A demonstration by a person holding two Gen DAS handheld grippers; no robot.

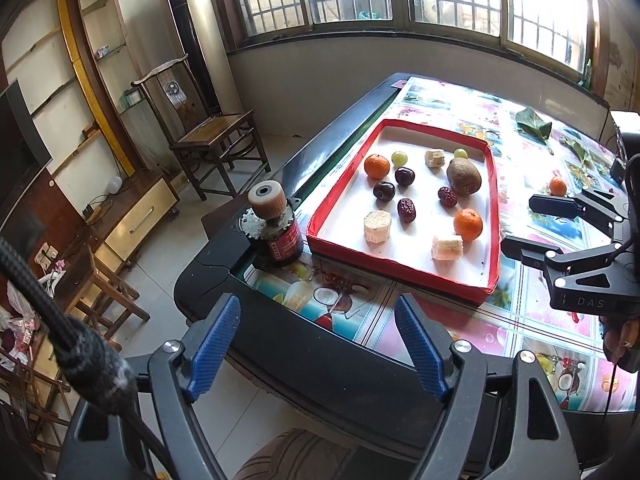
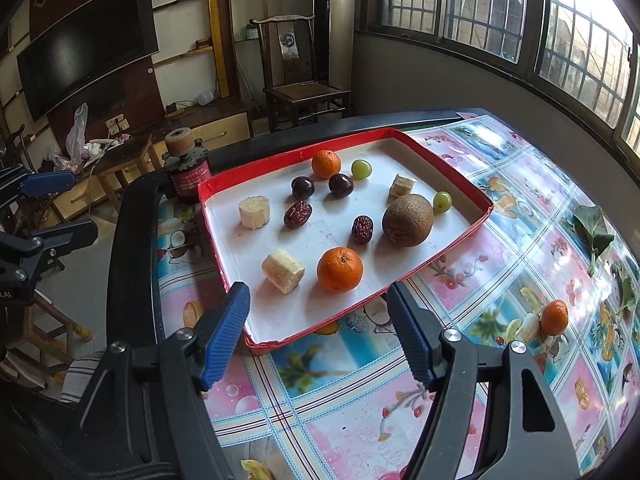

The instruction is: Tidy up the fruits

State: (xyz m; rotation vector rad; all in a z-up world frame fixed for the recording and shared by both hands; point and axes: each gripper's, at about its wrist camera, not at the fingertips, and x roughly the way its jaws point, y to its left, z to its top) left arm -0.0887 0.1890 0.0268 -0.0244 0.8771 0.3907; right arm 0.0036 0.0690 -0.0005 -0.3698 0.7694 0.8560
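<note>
Right wrist view: most fruit is being kept in the red tray (image 2: 404, 136); one mandarin (image 2: 554, 317) is left outside on the tablecloth. Both the right gripper (image 2: 316, 330) and the left gripper (image 1: 318, 340) are being held wide, empty.

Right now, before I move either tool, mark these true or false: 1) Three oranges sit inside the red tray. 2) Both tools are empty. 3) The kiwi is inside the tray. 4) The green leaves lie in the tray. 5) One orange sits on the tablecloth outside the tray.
1) False. Two oranges sit inside the red tray.
2) True. The left tool and the right tool stand open with nothing between the pads.
3) True. The kiwi lies in the tray, beside a green grape.
4) False. The leaves lie on the tablecloth, outside the tray.
5) True. A third orange sits on the tablecloth, right of the tray.
</note>
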